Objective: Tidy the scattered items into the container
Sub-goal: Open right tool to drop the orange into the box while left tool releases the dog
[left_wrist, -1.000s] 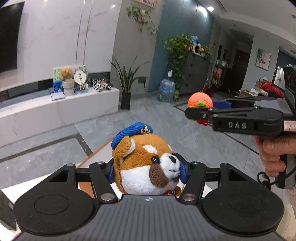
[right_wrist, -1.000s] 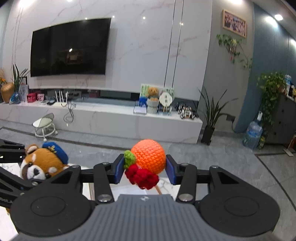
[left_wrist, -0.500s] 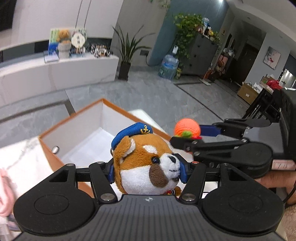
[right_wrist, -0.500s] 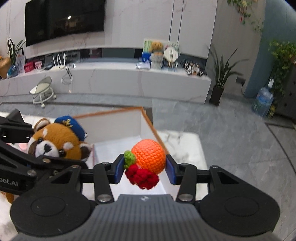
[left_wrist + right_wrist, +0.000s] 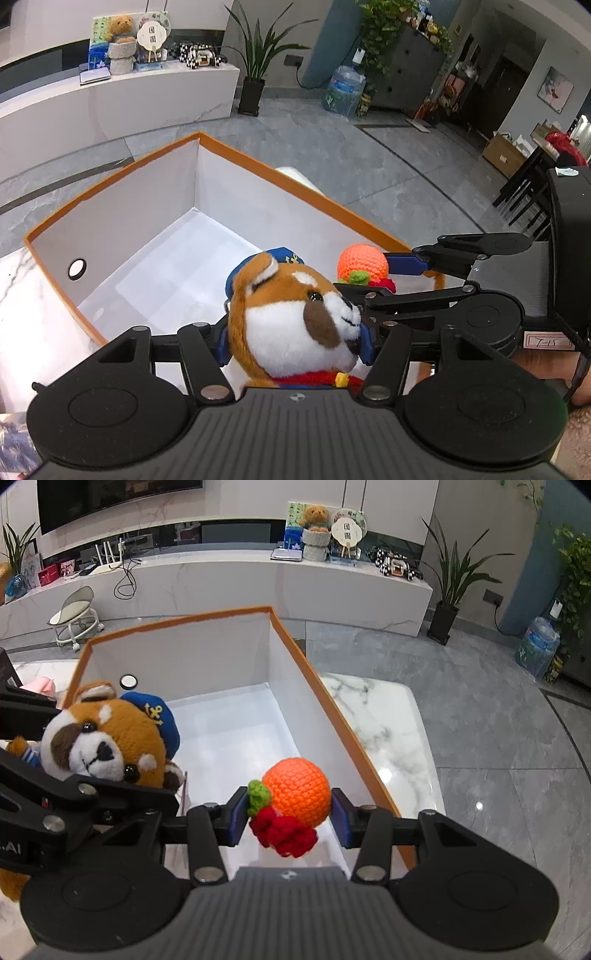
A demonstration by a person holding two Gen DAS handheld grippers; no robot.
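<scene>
My left gripper (image 5: 293,341) is shut on a brown-and-white plush toy with a blue sailor cap (image 5: 291,314), held over the near end of an open orange-rimmed box (image 5: 110,177) with white inside walls. The plush also shows in the right wrist view (image 5: 107,738). My right gripper (image 5: 290,814) is shut on an orange crocheted ball with a green leaf and red knot (image 5: 297,792), held over the same box (image 5: 314,679) beside the plush. The ball shows in the left wrist view (image 5: 362,264). The visible part of the box floor is bare.
The box stands on a white marble table (image 5: 376,716). A pink soft item (image 5: 40,685) lies on the table left of the box. A low white TV bench (image 5: 258,576) and grey floor lie beyond.
Both grippers have tilted downward and come over the box, side by side, each still holding its toy. The box interior has come fully into view.
</scene>
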